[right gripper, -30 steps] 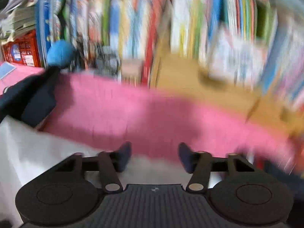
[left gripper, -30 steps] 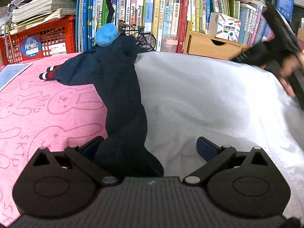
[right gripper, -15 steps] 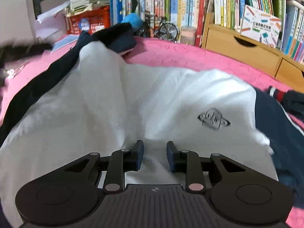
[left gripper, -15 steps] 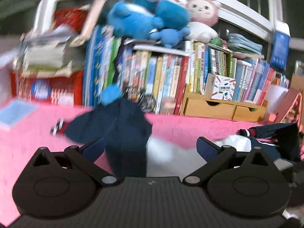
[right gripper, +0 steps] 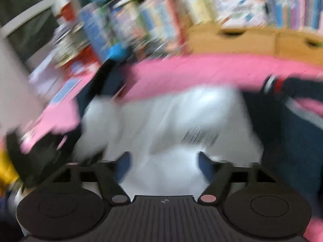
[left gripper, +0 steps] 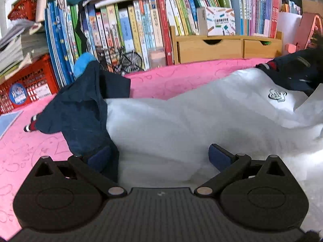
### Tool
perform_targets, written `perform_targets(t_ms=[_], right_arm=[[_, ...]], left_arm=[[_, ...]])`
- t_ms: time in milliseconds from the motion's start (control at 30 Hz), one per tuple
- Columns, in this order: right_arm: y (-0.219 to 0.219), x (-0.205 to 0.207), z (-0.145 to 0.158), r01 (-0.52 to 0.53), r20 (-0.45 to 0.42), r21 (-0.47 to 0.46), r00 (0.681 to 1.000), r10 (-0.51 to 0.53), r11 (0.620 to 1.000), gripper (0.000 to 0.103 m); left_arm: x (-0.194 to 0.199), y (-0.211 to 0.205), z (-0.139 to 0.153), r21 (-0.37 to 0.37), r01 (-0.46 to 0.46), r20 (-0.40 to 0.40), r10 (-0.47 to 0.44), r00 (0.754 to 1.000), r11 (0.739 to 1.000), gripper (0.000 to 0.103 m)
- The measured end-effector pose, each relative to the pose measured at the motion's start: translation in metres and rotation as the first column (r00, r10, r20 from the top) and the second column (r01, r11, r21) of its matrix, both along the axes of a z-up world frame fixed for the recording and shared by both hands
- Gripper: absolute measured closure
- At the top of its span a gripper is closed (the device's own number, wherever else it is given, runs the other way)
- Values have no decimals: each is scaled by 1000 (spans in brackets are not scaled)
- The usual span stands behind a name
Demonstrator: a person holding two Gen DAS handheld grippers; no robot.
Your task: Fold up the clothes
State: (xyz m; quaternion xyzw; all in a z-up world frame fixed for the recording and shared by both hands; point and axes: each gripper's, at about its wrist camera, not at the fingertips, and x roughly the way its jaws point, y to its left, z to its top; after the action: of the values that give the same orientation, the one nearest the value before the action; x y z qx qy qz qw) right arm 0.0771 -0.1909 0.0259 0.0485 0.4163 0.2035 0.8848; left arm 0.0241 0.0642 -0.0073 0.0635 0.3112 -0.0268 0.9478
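A white shirt with navy sleeves (left gripper: 181,117) lies crumpled on the pink bunny-print cloth (left gripper: 24,151). One navy sleeve (left gripper: 80,109) lies to the left, the other (left gripper: 292,70) at the far right near a small chest logo (left gripper: 277,95). My left gripper (left gripper: 159,157) is open low over the shirt's near edge; its left pad touches the navy sleeve. In the blurred right wrist view my right gripper (right gripper: 163,165) is open over the white shirt (right gripper: 181,125), nothing held.
A row of books (left gripper: 141,26) and wooden drawers (left gripper: 228,46) stand along the back edge. A red crate (left gripper: 26,86) is at the back left. A small bicycle model (left gripper: 129,60) and a blue plush (left gripper: 84,64) sit by the books.
My right gripper has opened and let go of the white shirt, and is moving fast. My left gripper stays open and has dropped back low over the shirt.
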Motion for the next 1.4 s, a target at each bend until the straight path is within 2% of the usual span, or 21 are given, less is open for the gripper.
perform_targets(t_ms=[67,133,233,400,467,500,567,633,733,800,900,967,1033,1100,1167,1300,1400], right_arm=[[12,34,4,83,21,-89,996,-81,993,0],[29,73,4,167,38,-221,986,-163,961,0],[56,115,-6,136,8,-299,990,-140,945,0],[75,153,-28,82,-140,-306,982,-130,949,0],[65,155,-27,82,-204,-225,970,-129,971,8],[59,151,-27,63,-230,-168,968,-101,984,18],[53,140,-23,-16,-248,-108,969,-12,994,20],[54,120,-19,-139,-260,-76,959,115,987,19],[65,73,-21,-307,-237,-109,932,275,945,18],[66,41,-19,-356,-219,-97,919,329,930,18],[60,0,-18,-376,-191,-59,914,359,925,18],[61,-28,-17,-382,-160,-67,916,368,922,18],[70,-64,-20,-414,-102,-133,909,403,901,18],[86,-105,-28,-449,-25,-267,888,460,852,18],[96,-137,-37,-448,38,-361,869,493,818,18],[96,-172,-45,-398,132,-380,870,474,835,18],[98,-189,-49,-379,188,-397,857,479,836,18]], left_arm=[[2,2,-2,-18,-4,-17,3,1000,1000,0],[3,2,-2,-17,-4,-23,4,1000,1000,0],[4,1,-2,-11,-2,-31,2,1000,1000,0],[6,2,-2,-23,-1,-42,0,999,1000,0],[7,3,-1,-31,0,-45,-2,999,1000,0],[7,3,-1,-35,1,-47,-3,999,999,0],[7,4,-1,-41,2,-50,-4,999,999,0],[7,5,-1,-45,3,-52,-5,999,999,0],[6,6,0,-59,5,-49,-8,999,998,0],[4,10,2,-88,4,-37,-8,999,996,0],[3,10,16,-101,15,2,-14,1000,995,0],[2,10,25,-110,22,29,-19,999,994,0],[2,10,34,-118,29,55,-23,998,993,0],[1,10,44,-126,37,81,-26,996,991,0],[1,10,53,-135,44,107,-30,994,990,0],[0,11,72,-150,60,160,-36,987,987,0],[0,10,85,-157,74,195,-42,980,985,0]])
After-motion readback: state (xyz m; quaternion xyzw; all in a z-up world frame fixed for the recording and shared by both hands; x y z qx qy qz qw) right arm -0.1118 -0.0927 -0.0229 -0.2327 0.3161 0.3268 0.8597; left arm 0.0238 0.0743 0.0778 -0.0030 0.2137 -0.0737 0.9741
